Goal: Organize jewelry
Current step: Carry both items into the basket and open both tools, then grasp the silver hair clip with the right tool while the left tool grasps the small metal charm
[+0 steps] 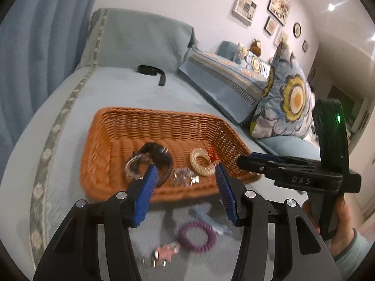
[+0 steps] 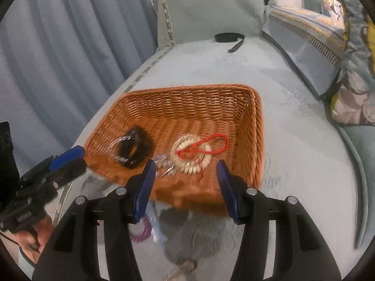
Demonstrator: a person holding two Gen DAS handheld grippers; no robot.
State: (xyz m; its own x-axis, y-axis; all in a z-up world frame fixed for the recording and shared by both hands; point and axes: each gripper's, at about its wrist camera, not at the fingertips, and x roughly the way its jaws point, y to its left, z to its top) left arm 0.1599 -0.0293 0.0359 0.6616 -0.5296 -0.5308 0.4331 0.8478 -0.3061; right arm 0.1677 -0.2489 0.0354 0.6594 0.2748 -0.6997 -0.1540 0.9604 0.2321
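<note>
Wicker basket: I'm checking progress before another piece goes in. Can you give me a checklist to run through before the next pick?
1. Left gripper jaws apart, nothing between them: ok.
2. Right gripper jaws apart, empty: ok.
3. Wicker basket upright on the bed cover, room left inside: ok.
4. Purple coil band still outside the basket, in plain sight: ok.
5. Pink piece identity and shape: cannot tell, blurred.
6. Everything loose already in the basket: not ok.
</note>
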